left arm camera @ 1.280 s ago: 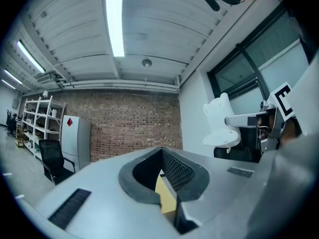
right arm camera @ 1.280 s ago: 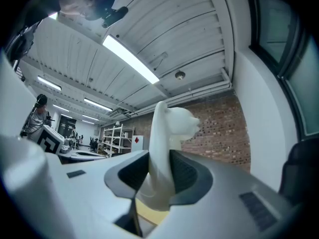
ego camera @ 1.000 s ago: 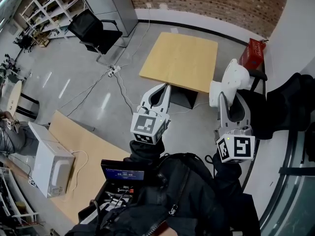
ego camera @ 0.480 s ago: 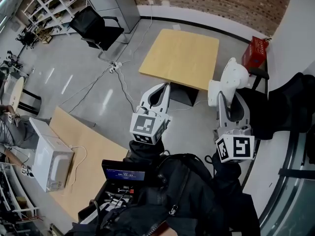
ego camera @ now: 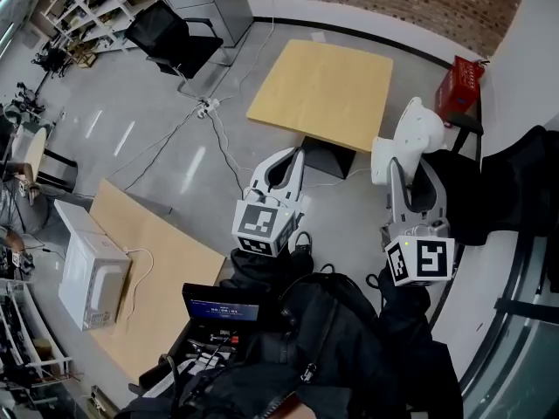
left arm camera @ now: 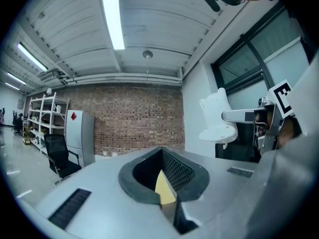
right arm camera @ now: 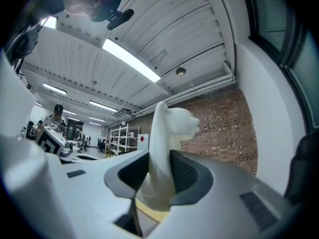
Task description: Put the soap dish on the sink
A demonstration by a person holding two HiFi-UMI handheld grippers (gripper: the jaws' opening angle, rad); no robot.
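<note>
**Soap dish pinched in the right gripper**

The right gripper (ego camera: 412, 171) clamps its jaws on the white soap dish (right arm camera: 167, 128) (the moulded end juts out past the jaw tips). It holds the dish in the air over the grey floor (ego camera: 166, 147), beside the wooden table (ego camera: 323, 94). The left gripper (ego camera: 286, 157) has its jaws pressed together and carries nothing.

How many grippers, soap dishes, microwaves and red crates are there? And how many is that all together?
grippers: 2, the left gripper and the right gripper
soap dish: 1
microwave: 1
red crate: 1
total: 5
</note>
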